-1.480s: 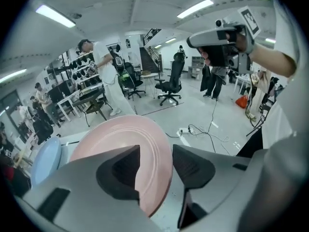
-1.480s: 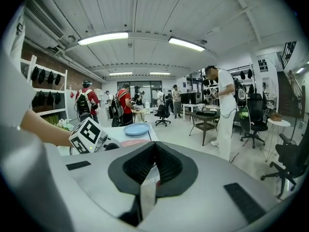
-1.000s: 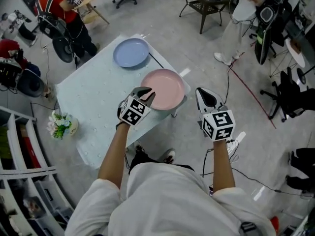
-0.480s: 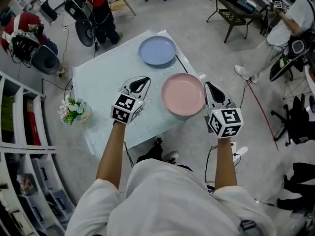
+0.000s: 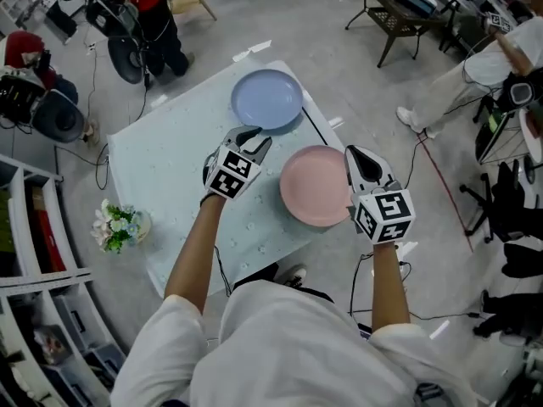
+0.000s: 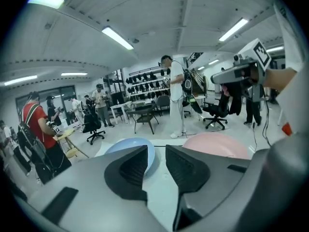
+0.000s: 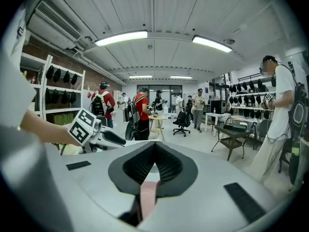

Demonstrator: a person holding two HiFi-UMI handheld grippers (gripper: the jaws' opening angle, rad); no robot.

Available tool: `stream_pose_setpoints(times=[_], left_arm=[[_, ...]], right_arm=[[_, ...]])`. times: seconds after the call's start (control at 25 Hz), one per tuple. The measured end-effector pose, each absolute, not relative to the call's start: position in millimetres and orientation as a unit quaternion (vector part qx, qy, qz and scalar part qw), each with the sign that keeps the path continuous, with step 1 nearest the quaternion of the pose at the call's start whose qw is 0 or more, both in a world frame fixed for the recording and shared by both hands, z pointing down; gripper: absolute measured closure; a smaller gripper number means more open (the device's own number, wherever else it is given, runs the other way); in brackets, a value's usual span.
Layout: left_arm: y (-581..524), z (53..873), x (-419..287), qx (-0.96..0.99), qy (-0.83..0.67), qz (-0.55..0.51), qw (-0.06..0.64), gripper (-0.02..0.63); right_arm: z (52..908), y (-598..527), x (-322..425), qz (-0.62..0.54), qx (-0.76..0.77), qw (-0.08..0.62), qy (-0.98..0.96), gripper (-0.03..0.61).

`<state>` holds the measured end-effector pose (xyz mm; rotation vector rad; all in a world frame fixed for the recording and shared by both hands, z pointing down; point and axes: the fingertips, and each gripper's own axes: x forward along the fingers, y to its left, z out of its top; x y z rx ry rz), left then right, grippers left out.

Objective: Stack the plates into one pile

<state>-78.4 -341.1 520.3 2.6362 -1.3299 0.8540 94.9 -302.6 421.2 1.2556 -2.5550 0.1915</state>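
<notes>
Clamping pink plate (image 5: pixel 312 185) by one edge in right tool (image 5: pixel 355 158), we risk it tipping loose; left tool (image 5: pixel 258 139) just opening, empty.

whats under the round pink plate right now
The pale blue tablecloth runs under the round pink plate; the patch directly beneath is covered by the plate itself.

Long ceiling lamps (image 7: pixel 120 36) are lighting a grey floor (image 5: pixel 356 83). Shelves (image 5: pixel 34 253) are lining one wall (image 7: pixel 36 47); office chairs (image 6: pixel 92 128) are standing about.
</notes>
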Motion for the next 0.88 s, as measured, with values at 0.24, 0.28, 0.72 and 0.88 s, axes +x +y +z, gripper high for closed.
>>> stream_pose_setpoints(times=[0.24, 0.28, 0.72, 0.88], left_arm=[[-400, 594, -74, 0.862, -0.371, 0.339, 0.059, 0.472], [-408, 606, -74, 0.860, -0.367, 0.349, 0.061, 0.472], [-448, 703, -59, 0.820, -0.277, 0.498, -0.049, 0.430], [-454, 699, -59, 0.821, -0.264, 0.503, -0.063, 0.519]], right_arm=[[450, -337, 85, 0.090, 0.453, 0.178, -0.869, 0.566], [456, -340, 84, 0.093, 0.455, 0.183, -0.867, 0.566], [495, -339, 91, 0.117, 0.463, 0.241, -0.845, 0.565], [502, -333, 93, 0.126, 0.466, 0.246, -0.841, 0.565]])
